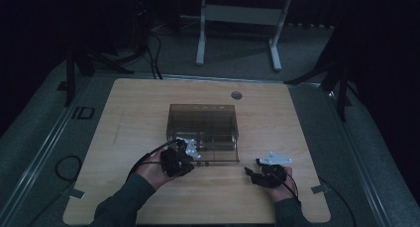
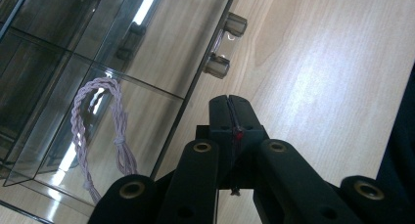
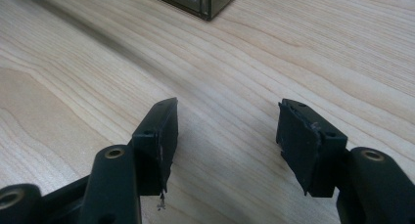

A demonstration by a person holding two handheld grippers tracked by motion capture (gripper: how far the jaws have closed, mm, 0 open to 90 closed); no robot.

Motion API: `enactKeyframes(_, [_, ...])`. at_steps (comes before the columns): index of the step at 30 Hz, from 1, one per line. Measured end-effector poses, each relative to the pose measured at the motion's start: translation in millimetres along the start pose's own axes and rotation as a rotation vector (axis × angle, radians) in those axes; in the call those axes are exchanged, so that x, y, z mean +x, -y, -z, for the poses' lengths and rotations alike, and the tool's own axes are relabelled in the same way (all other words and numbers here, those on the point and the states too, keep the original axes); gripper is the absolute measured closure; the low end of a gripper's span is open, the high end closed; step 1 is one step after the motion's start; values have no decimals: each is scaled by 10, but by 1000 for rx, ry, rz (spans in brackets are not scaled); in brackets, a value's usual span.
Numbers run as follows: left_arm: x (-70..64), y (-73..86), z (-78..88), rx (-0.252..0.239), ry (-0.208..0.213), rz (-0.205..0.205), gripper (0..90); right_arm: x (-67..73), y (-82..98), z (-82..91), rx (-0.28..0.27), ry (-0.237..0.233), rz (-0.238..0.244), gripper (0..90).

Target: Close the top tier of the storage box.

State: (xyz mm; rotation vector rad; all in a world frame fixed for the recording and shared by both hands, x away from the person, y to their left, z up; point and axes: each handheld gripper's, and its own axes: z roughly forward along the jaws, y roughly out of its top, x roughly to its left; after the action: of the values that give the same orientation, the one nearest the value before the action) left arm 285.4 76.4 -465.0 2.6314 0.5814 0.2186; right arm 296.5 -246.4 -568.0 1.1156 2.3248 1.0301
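Jaws pressed flat together mark the left gripper (image 2: pixel 230 106), with nothing visibly caught between them; in its own view they point at the wooden counter (image 2: pixel 318 77) just beside the front face of a smoky clear drawer box (image 2: pixel 147 43), close below two small round knobs (image 2: pixel 216 65) that stick out from that face. Through the box wall a twisted loop of pale pink cord (image 2: pixel 105 131) lies inside one of the lower compartments. Seen from the high view, the left gripper (image 1: pixel 184 155) sits at the box's near left corner, the box (image 1: pixel 203 123) standing near the middle of the counter (image 1: pixel 129 118); whether the gripper touches the box is hard to tell in the dim light. Right of it, well apart from the box, the right gripper (image 1: pixel 251 171) hovers low over bare wood, held in the person's hand (image 1: pixel 282 185). Its jaws stand spread wide with only counter grain between them, and a corner of the box (image 3: pixel 205 4) shows at the top of its view.
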Motion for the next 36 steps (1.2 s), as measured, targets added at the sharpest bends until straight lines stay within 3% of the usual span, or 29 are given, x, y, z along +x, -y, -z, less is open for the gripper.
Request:
enactKeyframes(19, [-27,-76,-136,37,-44,-18,900,0,0,0,0,-1,0,406])
enactKeyframes(36, [-44,-91,-258,42,-52,-16,900,1,0,0,0,-1,-1,405])
